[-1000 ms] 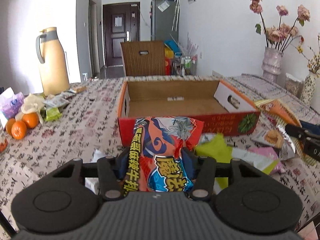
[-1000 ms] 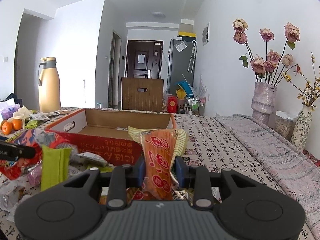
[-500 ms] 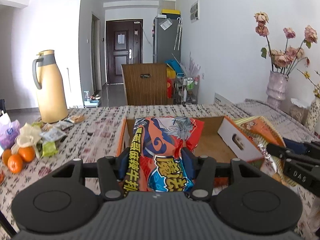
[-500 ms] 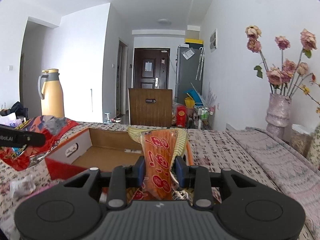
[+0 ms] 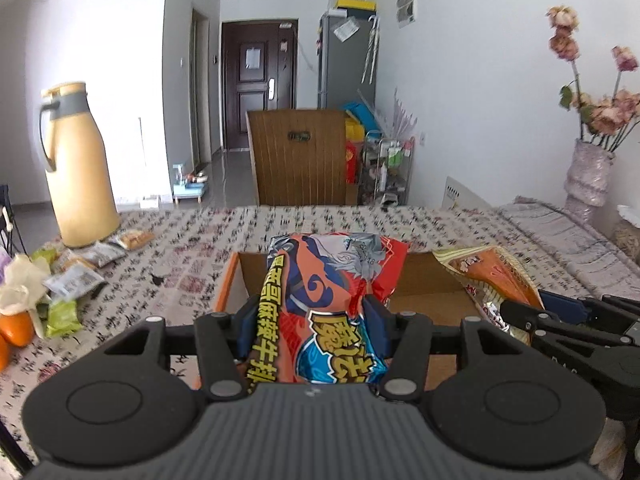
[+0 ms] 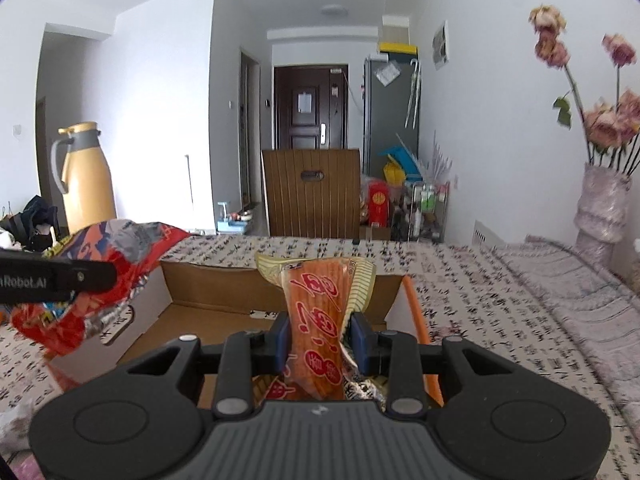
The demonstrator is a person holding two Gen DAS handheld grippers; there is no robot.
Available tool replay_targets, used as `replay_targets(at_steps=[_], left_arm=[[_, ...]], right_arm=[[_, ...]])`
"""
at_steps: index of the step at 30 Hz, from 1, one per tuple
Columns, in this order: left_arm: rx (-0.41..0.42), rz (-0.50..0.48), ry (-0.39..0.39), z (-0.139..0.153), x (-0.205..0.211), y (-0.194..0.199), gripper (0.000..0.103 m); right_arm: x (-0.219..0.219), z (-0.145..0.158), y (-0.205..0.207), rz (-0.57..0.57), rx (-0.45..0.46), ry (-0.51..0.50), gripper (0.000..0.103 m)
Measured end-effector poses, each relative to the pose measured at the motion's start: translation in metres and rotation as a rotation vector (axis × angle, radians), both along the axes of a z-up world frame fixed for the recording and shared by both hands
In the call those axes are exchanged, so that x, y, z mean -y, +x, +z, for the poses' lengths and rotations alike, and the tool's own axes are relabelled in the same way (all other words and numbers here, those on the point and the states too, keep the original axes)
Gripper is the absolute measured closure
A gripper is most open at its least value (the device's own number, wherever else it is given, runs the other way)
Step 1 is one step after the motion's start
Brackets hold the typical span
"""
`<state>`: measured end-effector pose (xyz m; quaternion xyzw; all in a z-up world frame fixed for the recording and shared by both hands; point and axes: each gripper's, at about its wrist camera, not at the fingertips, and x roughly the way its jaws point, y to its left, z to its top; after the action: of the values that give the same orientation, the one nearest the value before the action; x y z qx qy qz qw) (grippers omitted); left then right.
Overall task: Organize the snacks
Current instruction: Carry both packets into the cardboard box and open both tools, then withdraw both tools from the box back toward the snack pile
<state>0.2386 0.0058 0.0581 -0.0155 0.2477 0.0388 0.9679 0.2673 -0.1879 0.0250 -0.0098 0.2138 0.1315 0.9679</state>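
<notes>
left tool (image 5: 310,316) clamped on red-blue snack bag (image 5: 332,280), held above near-left part of open cardboard box (image 5: 420,276) | right tool (image 6: 320,330) clamped on orange snack packet (image 6: 320,312), above near-right part of same box | box on patterned surface (image 5: 192,256) | loose snack packets (image 5: 72,276), yellow thermos jug (image 5: 78,168) far left
</notes>
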Motion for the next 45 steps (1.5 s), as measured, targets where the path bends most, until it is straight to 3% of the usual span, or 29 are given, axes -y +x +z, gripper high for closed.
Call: replay_targets(at_steps=[8,12,14,16,18,21,28,35,45], left_arm=[[-0.095,-0.009,-0.007,-0.034,-0.004,0.021,0.047],[-0.059,-0.015,-0.015,-0.033,-0.005,0.015,0.03],[-0.031,-0.015,-0.016,-0.029,-0.005,0.011,0.021],[-0.004,-0.013,-0.017,-0.025,-0.005,0.006,0.01],[0.022,-0.005,-0.018,-0.021,-0.005,0.002,0.0],[0.05,-0.005,-0.027,-0.015,-0.005,-0.003,0.0],[0.093,0.019,-0.043,0.003,-0.008,-0.015,0.0],[0.13,0.026,-0.036,0.024,-0.008,-0.04,0.0],[0.127,0.034,-0.034,0.022,-0.014,-0.083,0.0]], right_arm=[[0.003,-0.023,0.016,0.009,-0.051,0.033,0.07],[0.007,-0.023,0.012,0.016,-0.038,0.037,0.048],[0.008,-0.021,0.009,0.019,-0.027,0.044,0.046],[0.011,-0.018,0.005,0.006,-0.008,0.054,0.024],[0.014,-0.015,0.001,-0.007,0.015,0.072,0.01],[0.021,-0.011,-0.001,-0.01,0.033,0.105,0.0],[0.026,0.0,-0.005,-0.019,0.067,0.119,0.0],[0.034,0.024,-0.035,-0.026,0.119,0.129,0.0],[0.046,0.024,-0.086,-0.009,0.103,0.115,0.0]])
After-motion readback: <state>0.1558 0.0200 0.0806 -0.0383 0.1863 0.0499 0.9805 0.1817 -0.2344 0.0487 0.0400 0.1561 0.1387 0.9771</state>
